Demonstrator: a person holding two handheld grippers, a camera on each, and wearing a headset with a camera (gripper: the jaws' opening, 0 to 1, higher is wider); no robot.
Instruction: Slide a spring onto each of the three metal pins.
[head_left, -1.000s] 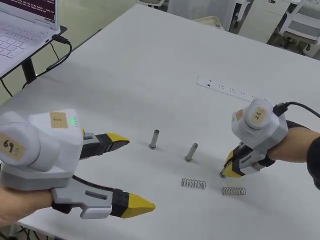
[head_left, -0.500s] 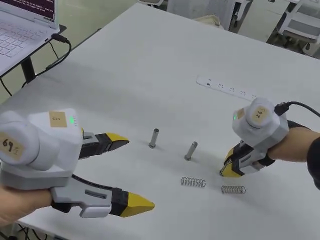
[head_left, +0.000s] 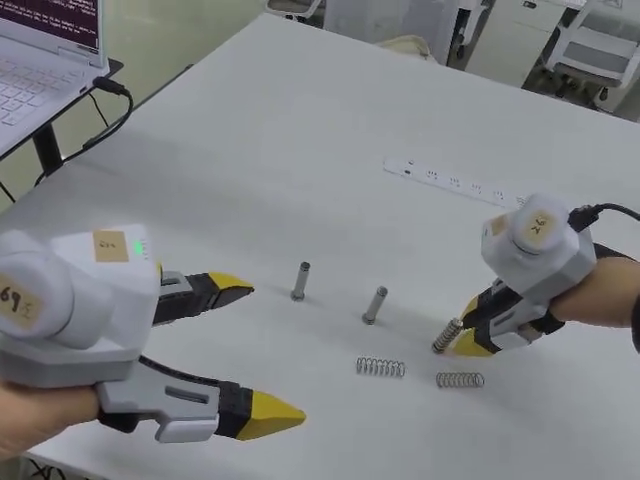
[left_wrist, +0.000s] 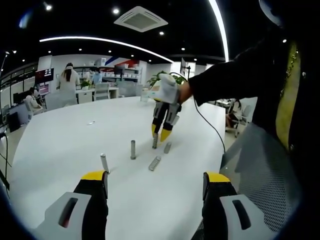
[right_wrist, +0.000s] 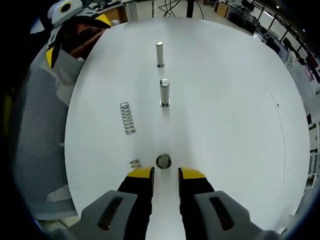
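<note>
Two bare metal pins (head_left: 300, 280) (head_left: 374, 305) stand upright on the white table (head_left: 300, 140). A third pin (head_left: 446, 335) to their right wears a spring and leans slightly. My right gripper (head_left: 470, 338) sits just behind that pin, its fingers a narrow gap apart with nothing between them; from above the sprung pin (right_wrist: 163, 161) lies just ahead of the tips. Two loose springs (head_left: 381, 367) (head_left: 460, 380) lie flat in front of the pins. My left gripper (head_left: 255, 350) hovers wide open and empty at the near left, and in its view the pins (left_wrist: 133, 149) stand ahead.
A white power strip (head_left: 450, 180) lies further back on the table. A laptop (head_left: 40, 50) with its cable sits on a stand at the far left. Office chairs stand beyond the table's far edge. Bare tabletop surrounds the pins.
My right gripper has drawn back slightly to the right from the third pin, and the spring on that pin now shows in front of its tips. The left gripper has held still.
</note>
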